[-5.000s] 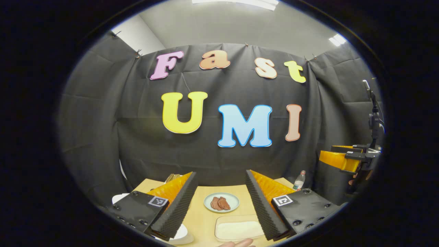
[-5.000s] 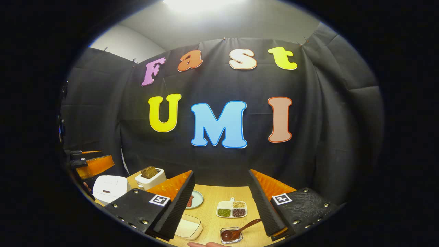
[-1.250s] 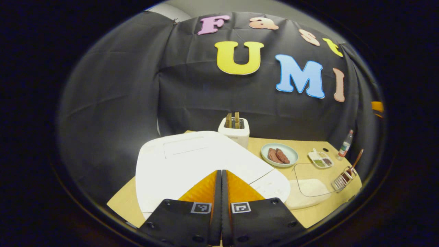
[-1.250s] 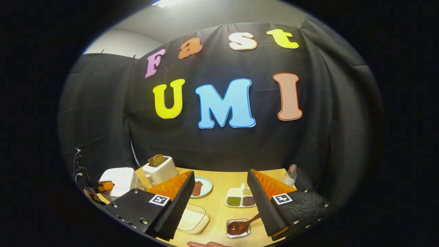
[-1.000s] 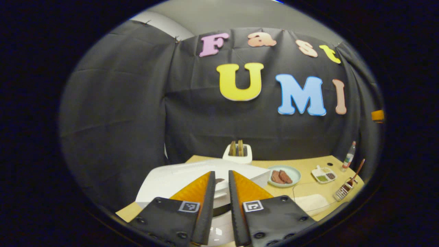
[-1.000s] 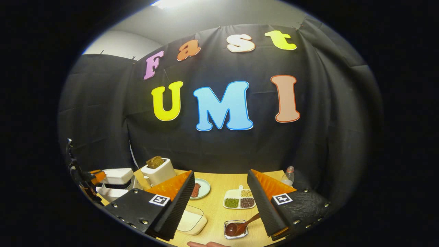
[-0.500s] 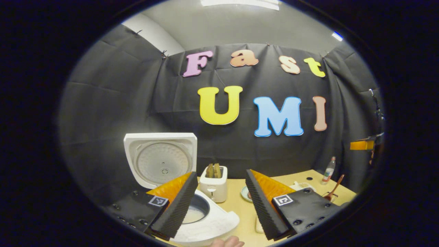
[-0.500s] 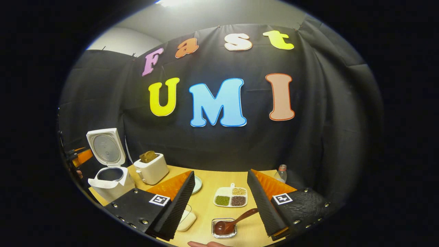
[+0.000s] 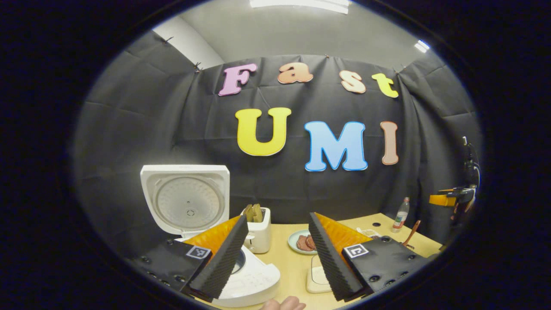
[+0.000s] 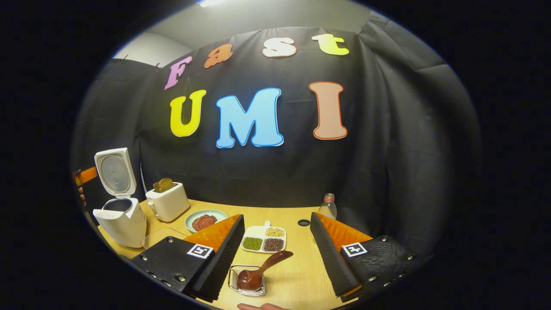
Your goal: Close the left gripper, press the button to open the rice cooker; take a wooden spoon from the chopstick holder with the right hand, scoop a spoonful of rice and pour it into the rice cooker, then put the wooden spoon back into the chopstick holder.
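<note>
Spoon (image 10: 260, 268) is lying tilted in the holder (image 10: 246, 280) at 6 o'clock, risking slipping as the right gripper (image 10: 275, 258), gaping empty like the left gripper (image 9: 275, 258), is closing in.

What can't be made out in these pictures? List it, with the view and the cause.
Rice cooker pot contents: left gripper view, a jaw covers most of the opening; right gripper view, too small.
Rice container: left gripper view, mostly behind a jaw.
Bottle contents: both views, too small.
</note>
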Demonstrator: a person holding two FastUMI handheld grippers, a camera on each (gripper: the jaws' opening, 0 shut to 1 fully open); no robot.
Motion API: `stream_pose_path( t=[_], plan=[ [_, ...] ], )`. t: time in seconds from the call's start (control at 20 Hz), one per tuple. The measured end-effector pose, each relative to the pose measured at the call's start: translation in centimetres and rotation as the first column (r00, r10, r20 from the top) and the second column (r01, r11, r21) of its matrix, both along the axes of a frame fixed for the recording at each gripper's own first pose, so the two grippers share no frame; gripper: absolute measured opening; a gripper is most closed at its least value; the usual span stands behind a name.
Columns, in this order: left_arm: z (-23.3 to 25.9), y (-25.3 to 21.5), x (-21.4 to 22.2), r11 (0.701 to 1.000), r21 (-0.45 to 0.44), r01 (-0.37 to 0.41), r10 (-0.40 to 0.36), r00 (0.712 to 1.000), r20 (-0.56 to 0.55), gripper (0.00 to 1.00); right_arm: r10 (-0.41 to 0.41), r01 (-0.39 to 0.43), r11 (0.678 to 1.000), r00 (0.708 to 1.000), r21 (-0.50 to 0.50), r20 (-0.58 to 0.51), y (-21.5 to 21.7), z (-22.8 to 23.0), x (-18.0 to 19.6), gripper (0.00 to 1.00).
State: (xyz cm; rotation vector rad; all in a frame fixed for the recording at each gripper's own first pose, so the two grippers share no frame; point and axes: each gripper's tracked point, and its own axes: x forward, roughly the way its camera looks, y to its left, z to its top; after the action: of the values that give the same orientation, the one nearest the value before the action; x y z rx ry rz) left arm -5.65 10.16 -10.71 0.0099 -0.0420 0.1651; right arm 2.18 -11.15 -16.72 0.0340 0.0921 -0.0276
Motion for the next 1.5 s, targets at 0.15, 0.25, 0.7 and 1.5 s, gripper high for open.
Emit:
stream_pose_path(
  t=[0.15, 0.25, 0.7, 1.5],
  plan=[
    [-1.0, 0.1, 0.5, 1.000, 0.015, -0.014, 0.014, 1.000, -0.018, 0.94, -0.012, 0.013, 1.000, 0.999, 0.014, -0.037, -1.2, -3.0, 1.1, 0.93],
    [-1.6, -0.2, 0.6, 1.000, 0.017, -0.003, 0.004, 1.000, -0.029, 0.96, -0.021, 0.023, 0.999, 0.998, 0.023, -0.067, -1.7, -5.4, 1.9, 0.94],
    [-2.7, -0.4, 1.0, 0.999, 0.027, 0.027, -0.025, 0.998, -0.059, 0.99, -0.005, 0.019, 0.995, 0.990, 0.102, -0.139, -0.9, -10.8, 6.2, 0.94],
    [-2.8, -0.9, 0.1, 0.997, -0.018, 0.071, -0.071, 0.997, -0.027, 0.99, 0.144, -0.135, 0.987, 0.983, 0.084, -0.111, 4.7, -10.3, 4.1, 0.43]
  ],
)
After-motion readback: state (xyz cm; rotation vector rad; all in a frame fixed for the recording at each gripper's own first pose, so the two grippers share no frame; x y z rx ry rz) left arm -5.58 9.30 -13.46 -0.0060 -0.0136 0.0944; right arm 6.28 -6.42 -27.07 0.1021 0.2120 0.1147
